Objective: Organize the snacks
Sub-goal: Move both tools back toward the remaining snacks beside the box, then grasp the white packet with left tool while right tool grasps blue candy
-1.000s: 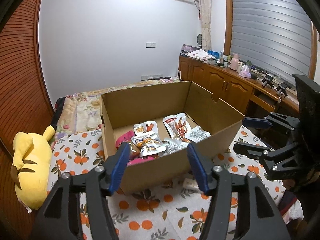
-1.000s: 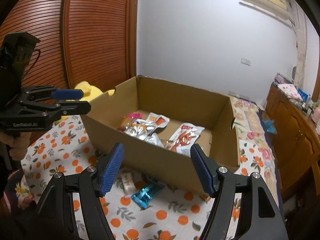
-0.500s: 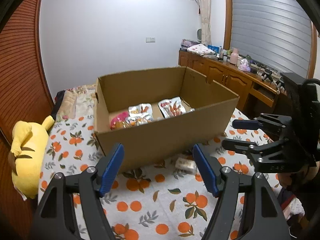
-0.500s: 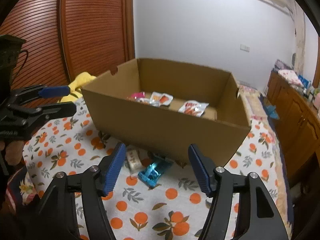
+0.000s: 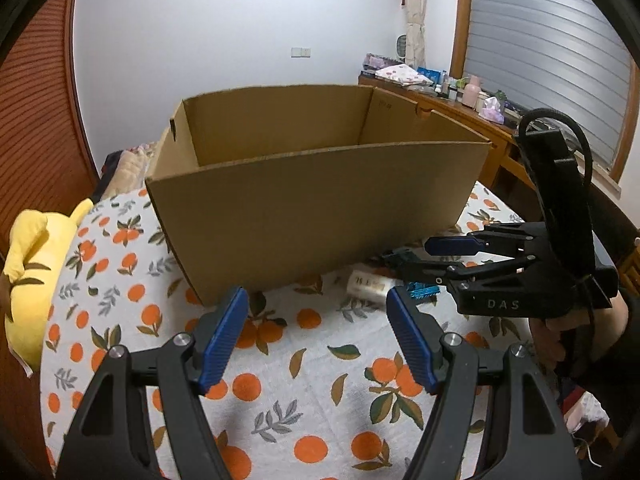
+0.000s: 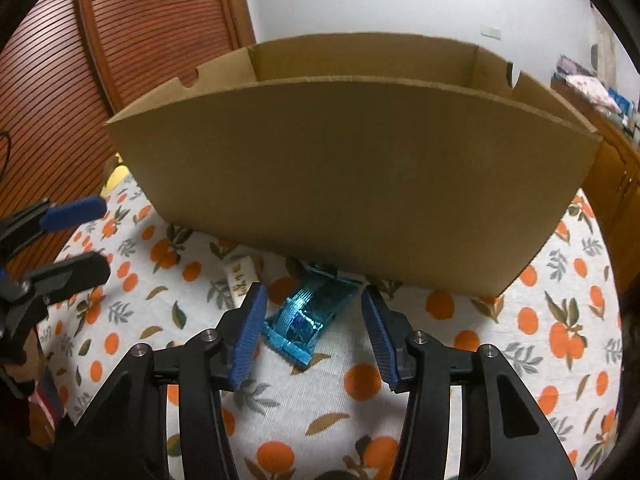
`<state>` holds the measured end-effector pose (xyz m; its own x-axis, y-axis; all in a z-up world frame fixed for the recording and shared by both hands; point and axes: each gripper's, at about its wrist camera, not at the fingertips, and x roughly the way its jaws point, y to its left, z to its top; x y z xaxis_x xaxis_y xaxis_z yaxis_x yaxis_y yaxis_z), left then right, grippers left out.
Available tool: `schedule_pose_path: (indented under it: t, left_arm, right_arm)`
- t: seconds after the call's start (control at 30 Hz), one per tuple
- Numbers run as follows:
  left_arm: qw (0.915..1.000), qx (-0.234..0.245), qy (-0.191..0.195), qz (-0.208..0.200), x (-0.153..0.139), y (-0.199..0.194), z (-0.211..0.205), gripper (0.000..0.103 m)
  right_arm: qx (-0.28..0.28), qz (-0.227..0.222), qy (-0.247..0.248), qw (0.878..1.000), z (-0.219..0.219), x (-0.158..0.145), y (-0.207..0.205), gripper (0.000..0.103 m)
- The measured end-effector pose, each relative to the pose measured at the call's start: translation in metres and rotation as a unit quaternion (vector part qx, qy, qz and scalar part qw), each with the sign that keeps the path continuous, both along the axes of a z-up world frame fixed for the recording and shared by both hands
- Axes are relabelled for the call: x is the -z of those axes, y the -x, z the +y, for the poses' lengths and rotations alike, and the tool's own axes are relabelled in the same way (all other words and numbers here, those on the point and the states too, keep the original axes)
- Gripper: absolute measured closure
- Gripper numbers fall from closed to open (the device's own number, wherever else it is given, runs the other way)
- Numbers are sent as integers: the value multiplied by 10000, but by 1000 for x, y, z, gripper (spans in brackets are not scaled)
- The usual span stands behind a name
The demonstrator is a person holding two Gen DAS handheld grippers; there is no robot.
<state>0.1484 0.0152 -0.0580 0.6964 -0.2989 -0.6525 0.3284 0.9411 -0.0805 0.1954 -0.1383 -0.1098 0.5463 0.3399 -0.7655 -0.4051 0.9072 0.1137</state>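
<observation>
1. A bedroom with white walls and a slatted red-brown wooden wardrobe (image 6: 132, 40); a bed is covered by a white sheet printed with oranges and green leaves (image 5: 320, 412).
2. A large open brown cardboard box (image 6: 352, 184) stands on the sheet, its near wall facing both cameras. Its contents are hidden from these low views.
3. A yellow plush toy (image 5: 28, 280) lies at the bed's left edge, seen from the left wrist.
4. The right gripper (image 6: 312, 328), black with ribbed blue pads, has its jaws partly open and closing. A shiny blue foil snack packet (image 6: 308, 312) lies flat on the sheet between the pads, its far end reaching almost to the box's base. Neither pad presses on it.
5. A small cream-white wrapped snack bar with dark lettering (image 6: 240, 280) lies on the sheet just left of the right gripper's left pad, beside the blue packet.
6. The left gripper (image 5: 316, 336) has its jaws wide apart and holds nothing; only bare sheet lies between its pads.
7. From the left wrist, the cream bar (image 5: 370, 285) lies beyond the left gripper's right pad, near the box's base, with the blue packet (image 5: 422, 291) just to its right, under the right gripper.
8. A person's hand (image 5: 560, 332) grips the right gripper's handle.
</observation>
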Motion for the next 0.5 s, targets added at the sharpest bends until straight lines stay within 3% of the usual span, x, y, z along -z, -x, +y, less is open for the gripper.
schedule_pose_path:
  t: [0.23,0.27,0.3,0.4,0.5]
  left_arm:
    - [9999,-23,64,128,10,-6,-2,31]
    - [9999,-19,67,149,12,-7,-3,31]
    - [9998,-14,59,167,13,-8,-5,31]
    - [9998,2,36,199,17,-12,-10,31]
    - [9996,42,61,257,19,-15,-18,31]
  right_arm:
    - [50,144,142,9998,3,8,-5,54]
    - [63,160,132,9998,1,8,-5,57]
    - [51,185,132,9997,0,8,-4,68]
    - [27,232,206,9995,-1,11,-2,80]
    - [-38,204,208,9996,-6,8,3,81]
